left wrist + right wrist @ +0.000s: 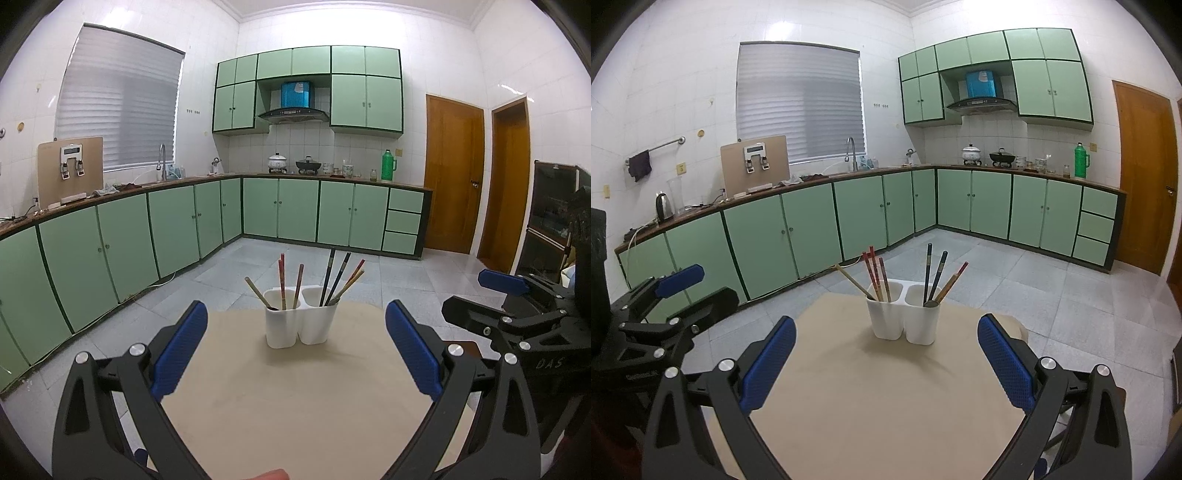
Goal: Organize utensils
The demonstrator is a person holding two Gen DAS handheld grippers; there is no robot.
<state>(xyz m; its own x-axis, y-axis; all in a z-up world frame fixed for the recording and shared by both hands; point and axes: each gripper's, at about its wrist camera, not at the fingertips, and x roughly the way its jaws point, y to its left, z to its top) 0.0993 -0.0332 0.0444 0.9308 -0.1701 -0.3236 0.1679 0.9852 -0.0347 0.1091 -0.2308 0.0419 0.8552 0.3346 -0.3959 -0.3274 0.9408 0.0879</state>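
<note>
Beige-topped table point(295, 406) in a kitchen of green cabinets point(177, 225), tiled floor all round. Near the far edge of the tabletop, upright: white two-compartment utensil holder point(300, 325), both cups side by side and joined. Nothing else visible on the cloth; no loose utensil lying anywhere in either view. Left gripper point(295, 350) well short of the holder, blue pads spread wide, nothing between them; holder framed in the gap, which fits a hover-and-aim pose, not a grasp. Right gripper point(886, 354) likewise spread wide and empty, level with the left one and beside it, aimed at the same holder point(904, 321). Left compartment: red-patterned chopsticks point(282, 280) plus one pale bamboo chopstick point(256, 291) leaning outward left. Right compartment: dark chopsticks point(334, 277) with tan, red-tipped chopsticks point(351, 282) leaning right. Leaning explained by cups wider than the sticks; rims carry the weight. Small dark rounded shape at the rim of the right cup in the right-wrist view, possibly a spoon bowl point(931, 304); too small to confirm. Judgement: sorting by colour mostly in place, mixed in part; scene fits either utensils gathered and done, or a re-sort among the cups pending.
</note>
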